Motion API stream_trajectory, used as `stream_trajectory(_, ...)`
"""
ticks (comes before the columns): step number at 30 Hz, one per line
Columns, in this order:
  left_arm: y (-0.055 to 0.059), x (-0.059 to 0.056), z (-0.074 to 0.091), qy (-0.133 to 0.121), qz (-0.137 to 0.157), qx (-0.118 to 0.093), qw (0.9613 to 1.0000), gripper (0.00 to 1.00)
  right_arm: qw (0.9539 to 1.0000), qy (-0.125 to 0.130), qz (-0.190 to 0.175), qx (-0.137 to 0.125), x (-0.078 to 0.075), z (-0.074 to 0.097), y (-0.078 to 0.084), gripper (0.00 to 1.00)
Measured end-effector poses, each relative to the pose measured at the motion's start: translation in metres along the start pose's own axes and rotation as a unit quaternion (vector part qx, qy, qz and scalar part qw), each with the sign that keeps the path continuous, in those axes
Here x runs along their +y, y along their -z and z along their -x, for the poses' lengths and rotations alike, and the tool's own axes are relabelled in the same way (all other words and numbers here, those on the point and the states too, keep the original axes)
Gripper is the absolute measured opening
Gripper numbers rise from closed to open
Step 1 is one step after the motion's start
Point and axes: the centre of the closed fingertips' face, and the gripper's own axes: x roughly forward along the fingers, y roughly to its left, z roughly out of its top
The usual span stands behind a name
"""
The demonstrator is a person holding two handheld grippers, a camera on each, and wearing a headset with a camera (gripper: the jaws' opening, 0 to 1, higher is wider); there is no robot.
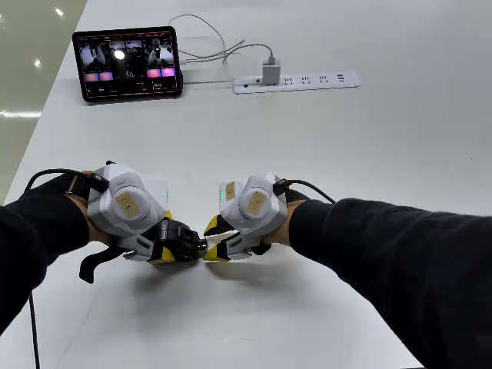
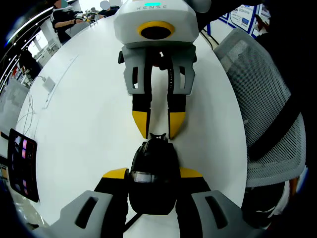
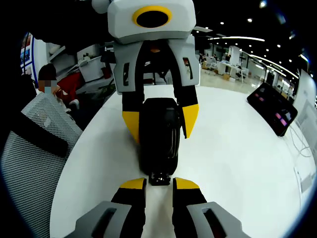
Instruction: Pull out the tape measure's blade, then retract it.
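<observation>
A black tape measure [image 1: 181, 241] [image 2: 153, 174] [image 3: 158, 136] sits low over the white table [image 1: 307, 154], and my left gripper [image 1: 178, 246] [image 2: 152, 173] is shut on its case. My right gripper [image 1: 214, 239] [image 3: 159, 184] faces it tip to tip. Its yellow fingertips [image 2: 141, 121] close on the small black hook [image 2: 158, 137] [image 3: 159, 177] at the blade's end. The hook stands right at the case mouth, and no blade length shows between the two grippers. In the right gripper view the left gripper [image 3: 159, 119] reaches down from the top around the case.
A tablet [image 1: 127, 63] with a lit screen stands at the far left. A white power strip [image 1: 296, 81] with a charger [image 1: 270, 71] and cables lies at the far middle. The table's left edge [image 1: 46, 100] runs along a glossy floor. A grey mesh chair [image 2: 257, 99] is behind me.
</observation>
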Motion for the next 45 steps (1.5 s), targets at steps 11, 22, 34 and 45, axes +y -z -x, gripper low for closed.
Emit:
stream_trajectory(11, 0.0, 0.0, 0.0, -0.003, 0.004, -0.003, 1.0, 0.31, 1.0, 0.005, -0.005, 0.0, 0.0, -0.003, -0.003, 0.11)
stream_trajectory(22, 0.0, 0.001, 0.001, -0.002, 0.008, -0.003, 1.0, 0.3, 1.0, 0.008, -0.004, 0.002, -0.002, -0.002, -0.001, 0.08)
stream_trajectory(34, -0.001, 0.0, 0.002, -0.003, 0.007, -0.008, 0.9999, 0.3, 0.9999, 0.01, -0.008, 0.006, -0.001, 0.004, 0.003, 0.08)
stream_trajectory(45, -0.001, 0.0, 0.002, -0.002, 0.006, -0.006, 1.0, 0.31, 0.9998, 0.004, -0.011, 0.012, -0.001, 0.009, 0.01, 0.08)
